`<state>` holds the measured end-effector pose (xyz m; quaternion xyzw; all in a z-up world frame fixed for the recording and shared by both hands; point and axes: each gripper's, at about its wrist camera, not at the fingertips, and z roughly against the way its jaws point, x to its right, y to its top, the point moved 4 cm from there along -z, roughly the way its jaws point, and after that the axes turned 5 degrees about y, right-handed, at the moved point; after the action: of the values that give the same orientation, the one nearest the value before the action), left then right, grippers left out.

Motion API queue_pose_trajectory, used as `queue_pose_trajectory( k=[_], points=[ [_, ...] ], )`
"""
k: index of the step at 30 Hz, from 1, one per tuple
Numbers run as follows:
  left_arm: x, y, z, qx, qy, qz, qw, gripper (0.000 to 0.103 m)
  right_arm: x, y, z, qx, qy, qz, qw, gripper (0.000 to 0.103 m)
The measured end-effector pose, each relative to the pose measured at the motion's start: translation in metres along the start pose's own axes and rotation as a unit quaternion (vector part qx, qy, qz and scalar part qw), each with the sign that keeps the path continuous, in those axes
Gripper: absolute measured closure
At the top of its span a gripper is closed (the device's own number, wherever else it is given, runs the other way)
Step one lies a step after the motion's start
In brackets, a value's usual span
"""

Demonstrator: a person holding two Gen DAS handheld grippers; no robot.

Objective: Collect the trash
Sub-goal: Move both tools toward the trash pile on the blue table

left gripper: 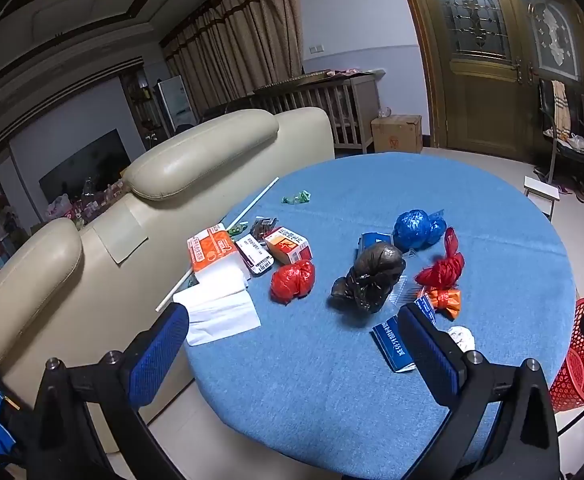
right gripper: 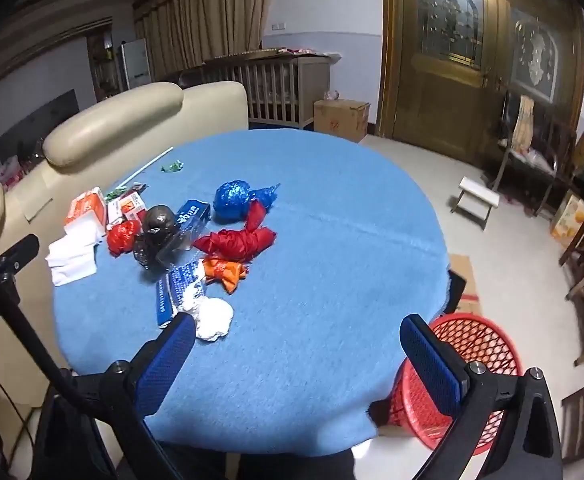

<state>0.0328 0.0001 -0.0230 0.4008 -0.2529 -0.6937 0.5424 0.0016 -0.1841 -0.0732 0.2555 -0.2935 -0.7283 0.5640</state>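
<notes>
1. My left tongs (left gripper: 292,340) hang wide apart over the near edge of the round blue table (left gripper: 332,400), nothing between their blue pads.
2. My right tongs (right gripper: 296,338) gape just as wide over the same near edge, also empty; one pad sits just beside a crumpled white wad (right gripper: 211,316).
3. Only the right view shows the red mesh basket (right gripper: 464,368) well, standing on the floor against the table's near right rim; the left view catches just a slice of it.
4. The trash lies in the table's middle: a blue carton (left gripper: 392,342) nearest, then a dark bag (left gripper: 368,280), a red knotted bag (left gripper: 292,282) and an orange bundle (left gripper: 446,300).
5. Toward the table's left edge lie white tissues (left gripper: 219,308) and an orange-and-white packet (left gripper: 211,248); its print is too blurred to read.
6. Farther in, a blue bag (left gripper: 418,228) and a second red bag (left gripper: 444,266) touch.
7. Near the table's far left rim lies a thin white stick (left gripper: 251,206), clearer in the left view.
8. A cream sofa (left gripper: 151,208) backs onto the table's left side.
</notes>
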Motion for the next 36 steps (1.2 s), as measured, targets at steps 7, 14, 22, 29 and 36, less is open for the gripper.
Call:
queue_pose_trajectory(
  k=[7,14,22,29,36],
  points=[
    [0.005,-0.003,-0.008,-0.009,-0.010,-0.008,0.9999,0.000,-0.006,0.011,0.000,0.003,-0.017,0.015,1.000,0.000],
    [0.013,-0.007,-0.016,-0.018,-0.014,-0.019,0.9996,0.000,-0.008,0.013,-0.006,-0.001,-0.020,0.021,1.000,0.000],
    [0.019,-0.013,-0.023,-0.043,-0.014,-0.033,0.9984,0.000,-0.007,0.015,-0.010,-0.002,-0.016,0.021,1.000,0.000],
    [0.018,-0.014,-0.032,-0.050,-0.006,-0.035,0.9982,0.000,-0.008,0.017,-0.016,-0.008,-0.015,0.024,1.000,0.000],
    [0.021,-0.019,-0.040,-0.060,-0.009,-0.037,0.9974,0.000,-0.010,0.016,-0.022,-0.016,-0.008,0.027,0.999,0.000]
  ],
)
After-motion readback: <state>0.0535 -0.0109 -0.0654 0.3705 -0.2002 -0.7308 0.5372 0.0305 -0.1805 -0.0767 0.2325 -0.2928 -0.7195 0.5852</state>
